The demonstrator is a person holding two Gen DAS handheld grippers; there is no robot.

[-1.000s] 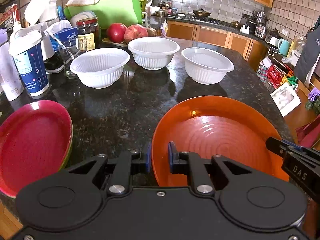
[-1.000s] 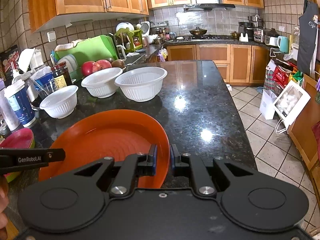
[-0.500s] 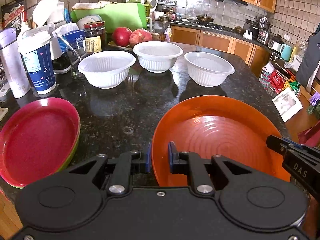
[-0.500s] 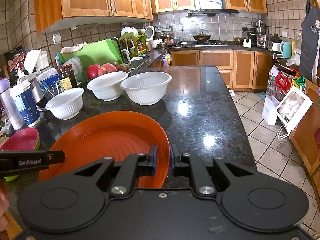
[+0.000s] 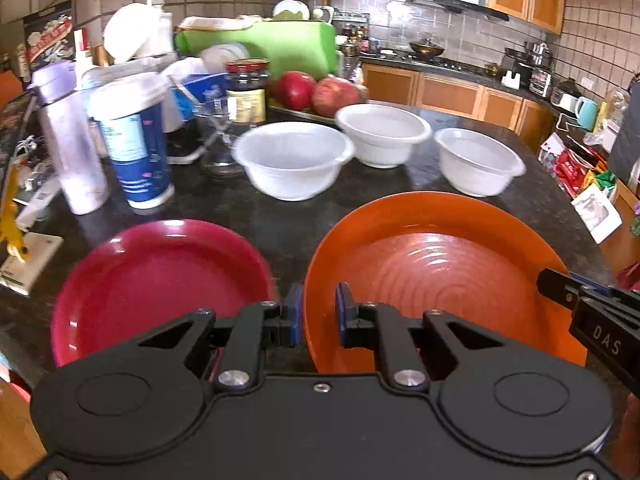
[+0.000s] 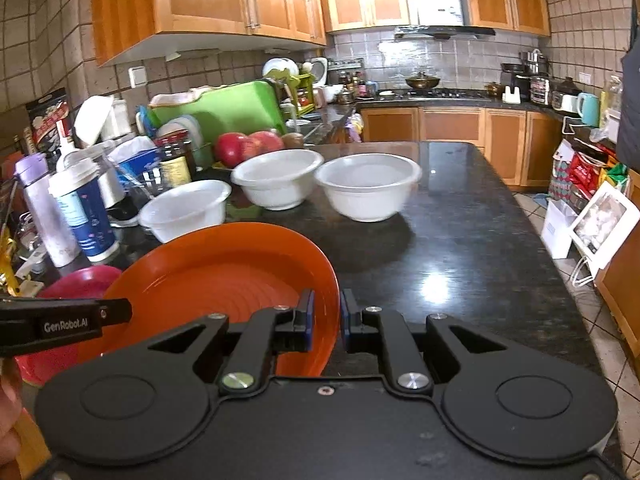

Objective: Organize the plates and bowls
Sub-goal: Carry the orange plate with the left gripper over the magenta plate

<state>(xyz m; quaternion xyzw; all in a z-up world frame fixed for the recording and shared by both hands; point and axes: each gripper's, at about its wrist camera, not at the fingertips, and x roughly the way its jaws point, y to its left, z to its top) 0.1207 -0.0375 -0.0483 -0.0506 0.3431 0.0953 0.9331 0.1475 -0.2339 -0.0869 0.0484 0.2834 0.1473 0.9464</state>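
An orange plate (image 5: 436,272) hangs a little above the black counter, held from both sides. My left gripper (image 5: 318,312) is shut on its left rim, and my right gripper (image 6: 326,316) is shut on its right rim (image 6: 324,280). To the left of it a red plate (image 5: 160,280) lies on the counter, seemingly on top of another plate. Three white bowls stand in a row behind: left bowl (image 5: 294,158), middle bowl (image 5: 382,134), right bowl (image 5: 478,160). The right gripper's side shows at the edge of the left wrist view.
Bottles and a blue-and-white cup (image 5: 132,152), a dark jar (image 5: 246,90), a glass, apples (image 5: 316,90) and a green board (image 5: 276,44) crowd the counter's back left. The counter's right edge (image 6: 520,216) drops to a tiled floor with bags.
Both grippers have carried the orange plate to the left; the red plate has come much closer beside it and the bowls have shifted right in both views.
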